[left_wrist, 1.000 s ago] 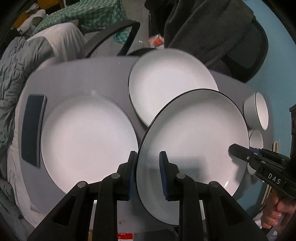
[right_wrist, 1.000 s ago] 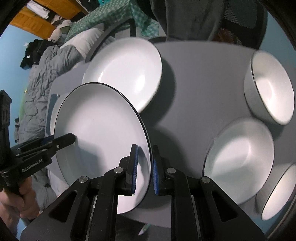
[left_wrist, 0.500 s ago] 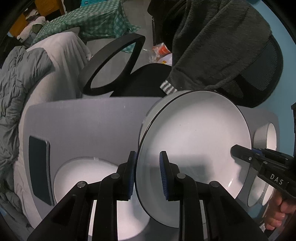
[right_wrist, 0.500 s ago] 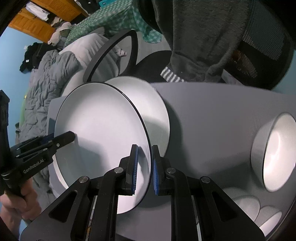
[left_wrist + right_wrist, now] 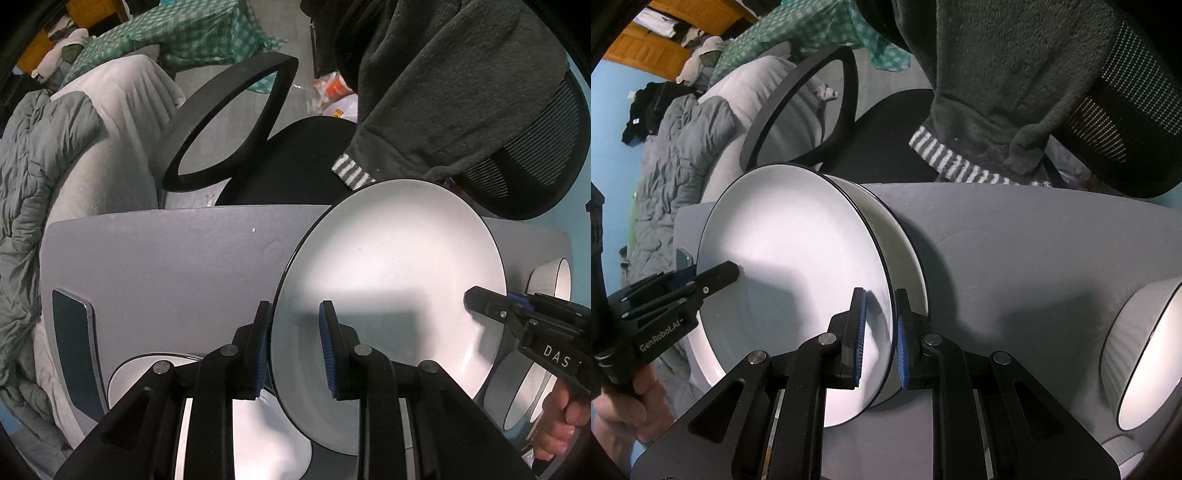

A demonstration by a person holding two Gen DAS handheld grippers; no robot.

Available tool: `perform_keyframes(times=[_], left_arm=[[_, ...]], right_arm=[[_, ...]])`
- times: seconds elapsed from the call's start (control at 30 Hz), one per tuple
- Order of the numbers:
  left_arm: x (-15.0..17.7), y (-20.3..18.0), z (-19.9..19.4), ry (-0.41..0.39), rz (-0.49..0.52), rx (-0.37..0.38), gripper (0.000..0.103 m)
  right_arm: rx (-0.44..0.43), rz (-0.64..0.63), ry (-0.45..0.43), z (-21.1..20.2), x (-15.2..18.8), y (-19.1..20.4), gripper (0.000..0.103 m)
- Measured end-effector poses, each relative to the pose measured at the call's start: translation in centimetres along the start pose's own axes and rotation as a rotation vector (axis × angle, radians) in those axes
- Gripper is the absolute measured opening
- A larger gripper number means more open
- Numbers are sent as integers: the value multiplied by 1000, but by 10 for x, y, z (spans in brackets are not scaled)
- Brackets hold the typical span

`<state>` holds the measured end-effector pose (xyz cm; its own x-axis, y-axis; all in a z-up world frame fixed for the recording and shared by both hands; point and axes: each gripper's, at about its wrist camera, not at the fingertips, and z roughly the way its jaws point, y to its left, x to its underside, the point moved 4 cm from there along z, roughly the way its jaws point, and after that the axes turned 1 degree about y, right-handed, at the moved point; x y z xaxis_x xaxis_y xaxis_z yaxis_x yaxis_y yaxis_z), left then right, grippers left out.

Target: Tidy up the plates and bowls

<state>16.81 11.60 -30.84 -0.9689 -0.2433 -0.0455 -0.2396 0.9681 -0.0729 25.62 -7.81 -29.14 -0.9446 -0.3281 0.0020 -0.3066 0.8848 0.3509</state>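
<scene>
Carried farther across the grey table (image 5: pixel 177 266) since a second ago, the black-rimmed white plate (image 5: pixel 391 288) now hangs tilted just over a second plate (image 5: pixel 905 243) near the far edge. Left hand-held gripper (image 5: pixel 293 350) clamps its near-left rim between blue pads, and right hand-held gripper (image 5: pixel 879 338) pinches the opposite rim. Another plate (image 5: pixel 140 373) lies below the left fingers, a dark phone (image 5: pixel 74 343) beside it. White bowls (image 5: pixel 1145 354) sit right of the stack.
</scene>
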Motion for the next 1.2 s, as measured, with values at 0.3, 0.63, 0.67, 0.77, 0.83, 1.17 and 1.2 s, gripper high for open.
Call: perform_keyframes(times=[0.3,0.63,0.67,0.77,0.83,1.17,1.2], left_arm=[[5,-8,8,8,32,-28,26],[3,-8,7,-8,56,-47,25],[3,-8,6,-13,60,-54,26],[5,-6,3,-21,53,-52,26],[6,-5,0,-29,47,-49,26],[14,-2,-16,-68,27,-34,26],[15,-1,-19,-73,23,-29,26]], right_arm=[[37,3,17,4,0,-3,15],[66,9,54,5,-4,1,18],[75,14,57,4,-5,1,18],[99,8,70,2,-7,3,20],[106,7,82,2,-8,6,27],[182,-12,121,5,-8,19,43],[189,-12,121,5,-7,20,44]])
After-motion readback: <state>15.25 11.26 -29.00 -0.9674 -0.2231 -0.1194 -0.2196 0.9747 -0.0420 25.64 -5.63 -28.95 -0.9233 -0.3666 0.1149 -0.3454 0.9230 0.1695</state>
